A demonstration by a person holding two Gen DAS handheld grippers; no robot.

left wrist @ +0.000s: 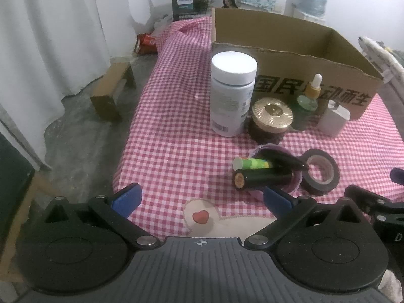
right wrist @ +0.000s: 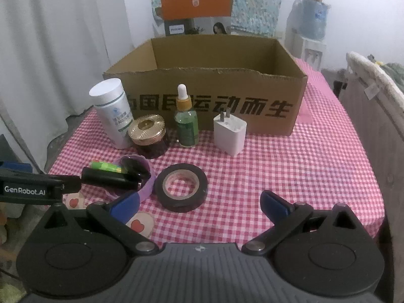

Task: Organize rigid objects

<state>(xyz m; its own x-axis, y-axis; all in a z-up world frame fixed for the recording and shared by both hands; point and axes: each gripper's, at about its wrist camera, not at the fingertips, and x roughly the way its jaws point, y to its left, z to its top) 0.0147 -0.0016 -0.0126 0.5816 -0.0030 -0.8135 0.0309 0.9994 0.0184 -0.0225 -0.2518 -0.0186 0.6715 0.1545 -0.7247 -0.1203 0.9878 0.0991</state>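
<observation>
Both the left gripper (left wrist: 202, 198) and the right gripper (right wrist: 199, 203) are held wide open, with nothing between them. The tape roll (right wrist: 181, 187), near the table's (right wrist: 315, 176) front edge, is judged light and stiff. It could be pinched across its rim.

Tablecloth: red-and-white checked cloth (right wrist: 290, 171) is covering the table, heart patch (left wrist: 200, 216) lying at its near edge.
Curtain: white curtain (left wrist: 50, 38) is hanging at left.
Floor: small cardboard piece (left wrist: 111, 93) is sitting on the grey floor.
Background: water jug (right wrist: 311, 17) is standing at back right.

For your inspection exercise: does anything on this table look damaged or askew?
The cardboard box has a ragged, torn front rim. A purple bowl lies tipped, tubes spilling from it. The rest stands upright.
</observation>
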